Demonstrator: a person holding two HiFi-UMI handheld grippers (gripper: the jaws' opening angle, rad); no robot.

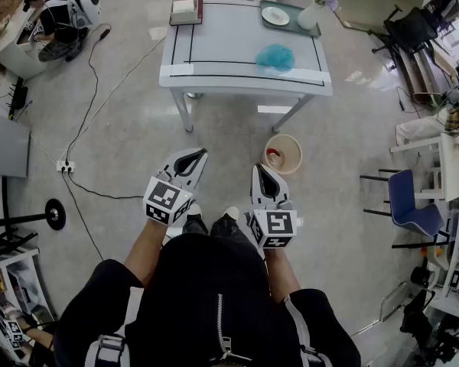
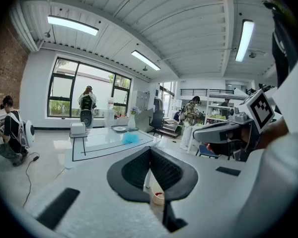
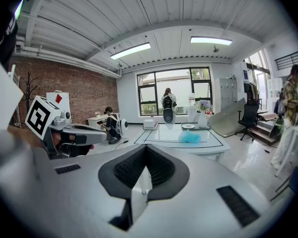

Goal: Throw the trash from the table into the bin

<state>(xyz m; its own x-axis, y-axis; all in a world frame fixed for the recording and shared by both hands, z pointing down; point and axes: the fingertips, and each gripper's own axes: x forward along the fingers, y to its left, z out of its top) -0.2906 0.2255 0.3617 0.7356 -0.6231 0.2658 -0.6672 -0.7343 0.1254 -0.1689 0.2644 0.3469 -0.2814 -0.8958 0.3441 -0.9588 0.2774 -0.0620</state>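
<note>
Item: 1 blue crumpled wad (image 1: 275,56) on table (image 1: 214,44) — judged light, soft, crushable; best pinched across its middle. Left gripper (image 2: 150,150) and right gripper (image 3: 146,150) are closed, empty.

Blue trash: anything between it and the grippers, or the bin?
Nothing visible. Bare floor separates the left gripper and right gripper from the table; the blue trash lies near its front edge, the bin on the floor before it.

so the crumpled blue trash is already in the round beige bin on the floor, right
No. The crumpled blue trash lies on the white table, not in the round beige bin on the floor. The head view shows it.
</note>
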